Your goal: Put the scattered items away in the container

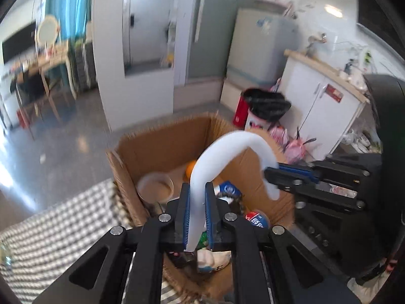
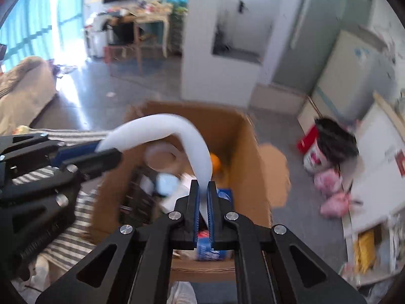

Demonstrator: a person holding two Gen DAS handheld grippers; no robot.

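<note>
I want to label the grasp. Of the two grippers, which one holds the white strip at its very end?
The left gripper: the white strip ends between its fingers. The right gripper pinches it short of the end, whose tip hangs past its fingers above the cardboard box.

I'm seeing motion blur smearing the cardboard box (image 2: 243, 136) ahead of both grippers; the items inside it below my right gripper (image 2: 203, 190) are too blurred to identify.
</note>
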